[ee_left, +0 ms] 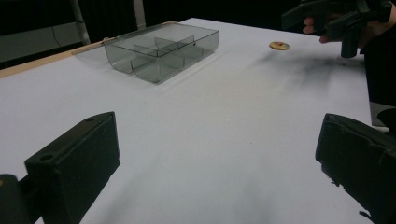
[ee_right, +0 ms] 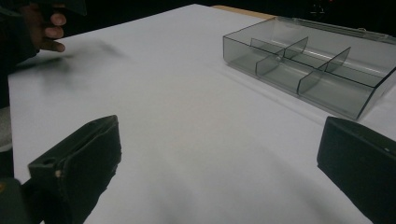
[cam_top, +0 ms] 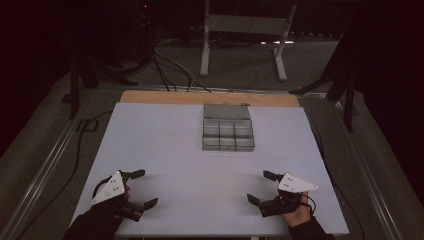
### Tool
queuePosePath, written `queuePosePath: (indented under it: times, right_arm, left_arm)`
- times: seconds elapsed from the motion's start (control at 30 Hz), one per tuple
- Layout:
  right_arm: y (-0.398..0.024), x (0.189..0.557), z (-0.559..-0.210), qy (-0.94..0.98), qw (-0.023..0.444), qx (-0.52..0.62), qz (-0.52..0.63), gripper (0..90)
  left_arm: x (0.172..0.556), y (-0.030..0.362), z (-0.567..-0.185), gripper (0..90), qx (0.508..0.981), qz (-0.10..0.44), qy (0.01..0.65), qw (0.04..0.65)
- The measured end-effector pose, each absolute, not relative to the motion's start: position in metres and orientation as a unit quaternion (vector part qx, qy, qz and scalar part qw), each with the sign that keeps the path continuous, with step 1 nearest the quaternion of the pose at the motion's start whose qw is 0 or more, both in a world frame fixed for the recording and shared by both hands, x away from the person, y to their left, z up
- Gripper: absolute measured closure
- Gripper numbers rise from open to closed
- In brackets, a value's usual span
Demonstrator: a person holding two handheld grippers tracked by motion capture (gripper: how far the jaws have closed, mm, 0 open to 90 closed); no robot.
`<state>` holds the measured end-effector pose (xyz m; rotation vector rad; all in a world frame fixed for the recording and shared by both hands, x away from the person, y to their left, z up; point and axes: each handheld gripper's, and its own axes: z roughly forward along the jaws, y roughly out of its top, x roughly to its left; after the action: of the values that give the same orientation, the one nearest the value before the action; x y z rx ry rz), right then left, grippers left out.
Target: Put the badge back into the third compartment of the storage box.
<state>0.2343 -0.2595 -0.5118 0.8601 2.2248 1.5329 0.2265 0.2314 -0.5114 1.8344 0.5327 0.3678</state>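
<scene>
The white desk (cam_top: 165, 150) carries a clear smoke-grey compartment box (cam_top: 227, 134) set toward its far edge, about midway between the left and right edges, with the lid folded back toward the far side; every compartment looks empty. Its long axis runs from the far edge toward the near one. Near the front edge, the left claw (cam_top: 141, 189) sits by the front left corner and the right claw (cam_top: 264, 187) by the front right corner, both with jaws spread wide and nothing between them, each pointing inward across the desk. The box lies ahead of both and between them, well apart from either. In the left gripper view a small round yellowish disc (ee_left: 279, 45), perhaps a coin or token, lies on the desk just beside the right claw (ee_left: 322, 21), close to the right edge. The disc is therefore far nearer the right hand, so a pick-up would probably fall to that side, with the box diagonally beyond it toward the far edge.
</scene>
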Motion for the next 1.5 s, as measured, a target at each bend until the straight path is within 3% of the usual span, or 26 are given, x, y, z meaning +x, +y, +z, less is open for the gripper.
queuePosePath:
  times: [0.67,0.9,1.27,1.5]
  right_arm:
    - [-0.258,0.235,-0.512,0.788,0.144,0.291,0.523,0.0]
    - [-0.253,0.232,-0.505,0.783,0.121,0.282,0.541,0.0]
    - [-0.257,0.233,-0.493,0.767,0.155,0.288,0.552,0.0]
    - [-0.266,0.235,-0.486,0.75,0.203,0.315,0.545,0.0]
  left_arm:
    - [0.228,0.232,-0.512,0.2,0.777,0.147,0.228,0.568]
    - [0.227,0.232,-0.512,0.2,0.777,0.148,0.228,0.567]
    - [0.228,0.232,-0.512,0.1,0.777,0.144,0.23,0.568]
    - [0.228,0.232,-0.512,0.2,0.777,0.142,0.229,0.569]
